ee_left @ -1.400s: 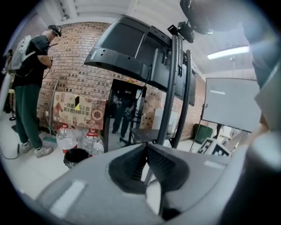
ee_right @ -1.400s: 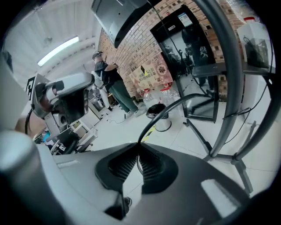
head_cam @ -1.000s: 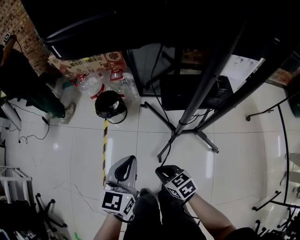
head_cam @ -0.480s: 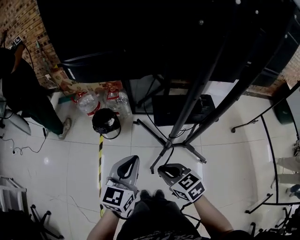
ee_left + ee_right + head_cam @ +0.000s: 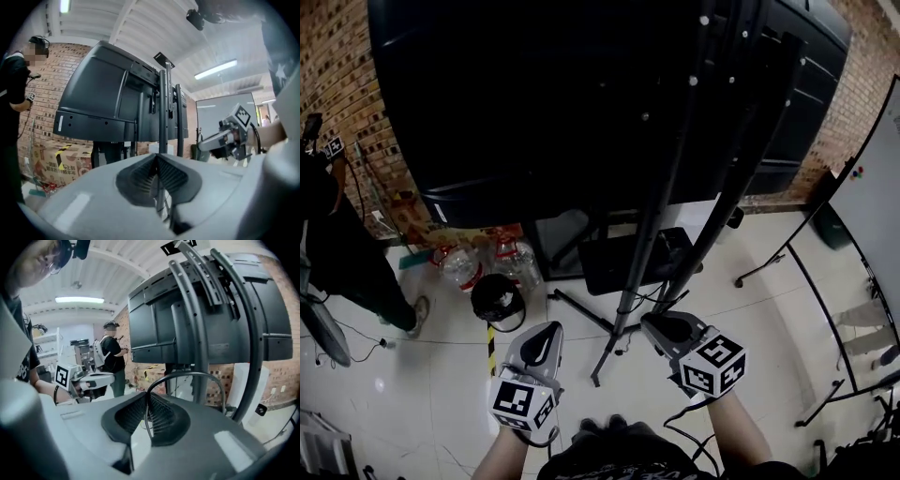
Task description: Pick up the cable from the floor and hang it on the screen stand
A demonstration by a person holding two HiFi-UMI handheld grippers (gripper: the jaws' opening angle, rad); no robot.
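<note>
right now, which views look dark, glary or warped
Head view: the screen's back is nearly black, and the glossy floor carries soft light reflections. Left gripper view: strong fisheye bending, dark corners, a bright ceiling strip light. Right gripper view: same curvature, the stand posts bow; the cable is sharp.

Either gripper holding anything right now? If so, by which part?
Right gripper pinches the thin dark cable at a point along its length, with a loop arching out past the tips. Left gripper is shut, with nothing clearly in it.
</note>
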